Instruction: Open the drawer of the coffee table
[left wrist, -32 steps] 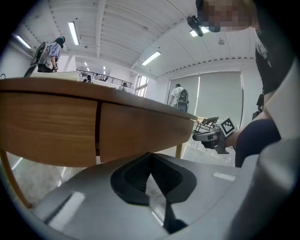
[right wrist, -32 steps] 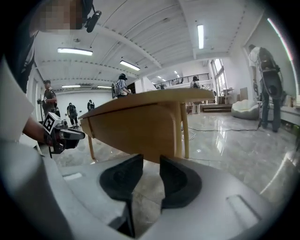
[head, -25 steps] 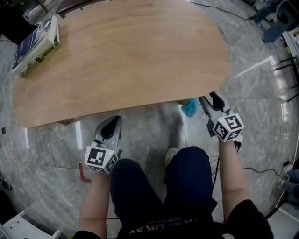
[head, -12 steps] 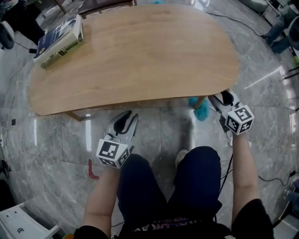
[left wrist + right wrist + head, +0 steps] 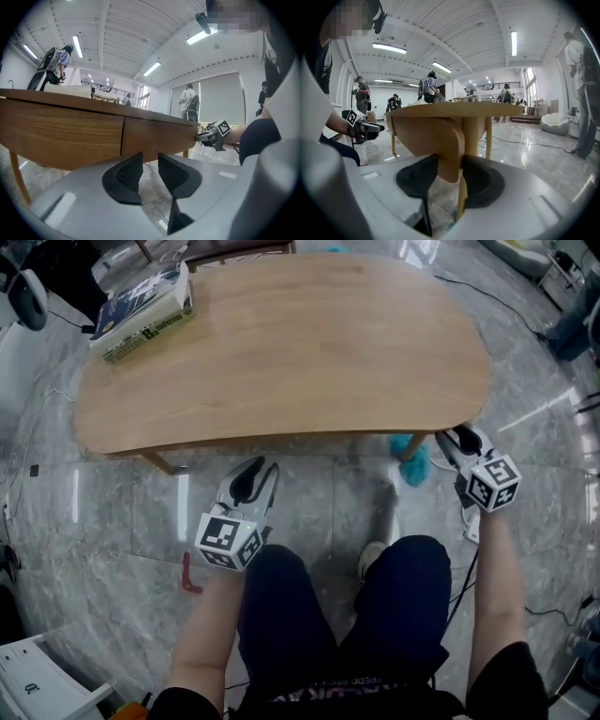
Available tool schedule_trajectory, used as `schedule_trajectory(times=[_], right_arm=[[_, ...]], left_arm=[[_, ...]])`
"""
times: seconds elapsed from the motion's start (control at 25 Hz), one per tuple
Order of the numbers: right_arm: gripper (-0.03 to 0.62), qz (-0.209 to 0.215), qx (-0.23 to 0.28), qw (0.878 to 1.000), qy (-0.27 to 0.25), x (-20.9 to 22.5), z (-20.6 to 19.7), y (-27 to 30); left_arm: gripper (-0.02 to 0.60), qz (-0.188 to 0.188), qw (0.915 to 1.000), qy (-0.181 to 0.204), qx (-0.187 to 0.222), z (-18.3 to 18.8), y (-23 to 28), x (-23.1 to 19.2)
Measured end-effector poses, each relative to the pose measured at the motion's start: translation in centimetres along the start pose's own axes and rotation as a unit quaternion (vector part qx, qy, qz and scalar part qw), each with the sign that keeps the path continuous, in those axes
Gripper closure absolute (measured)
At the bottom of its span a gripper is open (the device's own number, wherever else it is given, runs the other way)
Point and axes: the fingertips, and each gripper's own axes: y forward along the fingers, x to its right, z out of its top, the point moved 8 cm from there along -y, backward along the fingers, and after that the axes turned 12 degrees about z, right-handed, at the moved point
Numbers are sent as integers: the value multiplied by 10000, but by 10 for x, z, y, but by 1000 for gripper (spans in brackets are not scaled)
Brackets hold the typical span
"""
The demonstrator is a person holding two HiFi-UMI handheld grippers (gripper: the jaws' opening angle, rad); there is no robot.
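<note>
My right gripper [image 5: 449, 164] has just been closing and now clamps the end of the drawer front [image 5: 159, 138] (flush beneath the coffee table [image 5: 281, 343] top). My left gripper [image 5: 150, 165] has just been opening; its jaws stand narrowly apart, empty, short of the table's front.

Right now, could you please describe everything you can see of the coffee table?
The coffee table is light wood with a rounded oblong top, two flush, shut drawer fronts and slim legs on the marble floor. Books lie on its far left corner. Its right end panel shows between the right gripper's jaws, which have just been closing; contact unclear.
</note>
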Motion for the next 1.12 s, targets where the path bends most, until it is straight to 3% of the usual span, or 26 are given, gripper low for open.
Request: schedule_trajectory(times=[0.2, 0.56, 0.88, 1.12], right_arm=[[448, 220, -284, 9991, -232, 5, 4, -3], [454, 1020, -520, 9925, -434, 23, 6, 6], [444, 1610, -895, 9815, -517, 31, 13, 15], [454, 1606, -1079, 9783, -741, 26, 12, 14]], left_arm=[[472, 49, 10000, -57, 21, -3, -1, -2], [472, 81, 9999, -30, -72, -8, 8, -3], [472, -206, 9998, 83, -22, 0, 24, 15], [472, -283, 9995, 111, -51, 2, 25, 25]])
